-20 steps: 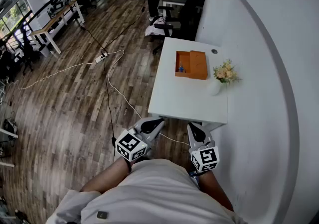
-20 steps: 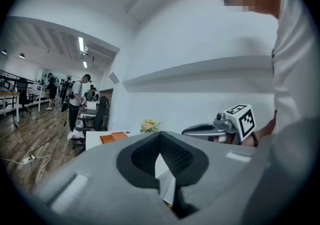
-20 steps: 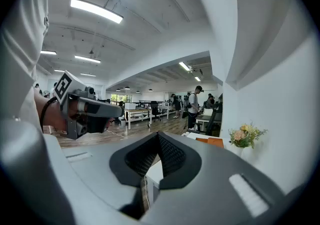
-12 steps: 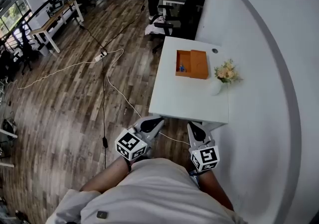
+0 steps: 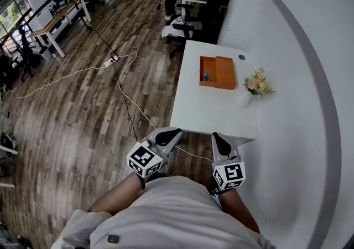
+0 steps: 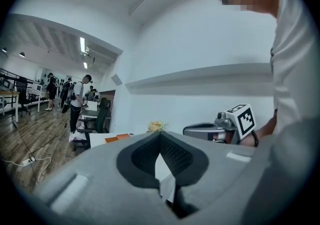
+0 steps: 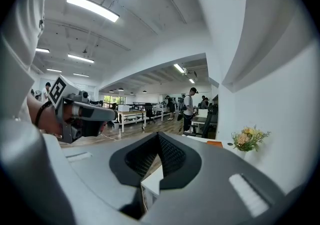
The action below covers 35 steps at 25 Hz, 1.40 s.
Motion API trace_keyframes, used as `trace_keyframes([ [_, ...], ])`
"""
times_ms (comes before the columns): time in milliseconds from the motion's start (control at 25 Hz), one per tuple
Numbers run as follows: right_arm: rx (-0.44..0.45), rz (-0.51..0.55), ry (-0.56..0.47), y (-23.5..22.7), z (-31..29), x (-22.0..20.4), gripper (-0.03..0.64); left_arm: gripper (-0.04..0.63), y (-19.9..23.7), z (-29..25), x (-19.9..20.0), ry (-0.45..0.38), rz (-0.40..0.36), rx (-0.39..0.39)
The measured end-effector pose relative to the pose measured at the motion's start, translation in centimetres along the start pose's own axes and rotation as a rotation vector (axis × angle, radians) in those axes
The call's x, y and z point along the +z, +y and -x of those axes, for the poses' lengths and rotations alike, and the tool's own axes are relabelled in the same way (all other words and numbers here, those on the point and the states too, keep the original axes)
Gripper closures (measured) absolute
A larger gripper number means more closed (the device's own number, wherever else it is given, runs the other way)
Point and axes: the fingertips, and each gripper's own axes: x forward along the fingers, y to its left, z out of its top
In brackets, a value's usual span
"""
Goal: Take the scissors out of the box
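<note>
An open orange box (image 5: 217, 72) lies at the far end of the white table (image 5: 213, 110). A small blue thing (image 5: 205, 78), apparently the scissors' handles, shows inside its left half. Both grippers are held close to the person's body, short of the table's near edge and far from the box. My left gripper (image 5: 176, 130) is shut and holds nothing. My right gripper (image 5: 217, 136) is likewise shut and holds nothing. In the left gripper view the box (image 6: 117, 137) shows small beyond the closed jaws. In the right gripper view its orange edge (image 7: 215, 143) shows past the table.
A white vase of flowers (image 5: 256, 83) stands on the table right of the box, against the curved white wall (image 5: 287, 76). Cables (image 5: 119, 79) run over the wooden floor at the left. Chairs (image 5: 191, 26) and desks stand beyond the table, with people further back.
The head view has shifted a little, so the table and box sit slightly further right in the picture. Both grippers stay shut in much the same place.
</note>
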Motion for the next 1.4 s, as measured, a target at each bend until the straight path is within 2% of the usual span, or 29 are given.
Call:
trace_keyframes([
  [800, -0.040, 0.004, 0.029, 9.2, -16.3, 3.5, 0.606, 0.591, 17.7, 9.3, 3.4, -0.020, -0.007, -0.011],
  [1080, -0.032, -0.005, 0.043, 12.1, -19.3, 3.4, 0.606, 0.591, 21.0, 12.1, 2.7, -0.010, 0.011, 0.000],
  [1400, -0.008, -0.003, 0.050, 12.2, -22.6, 3.4, 0.606, 0.592, 23.9, 12.3, 2.6, -0.008, 0.022, 0.028],
])
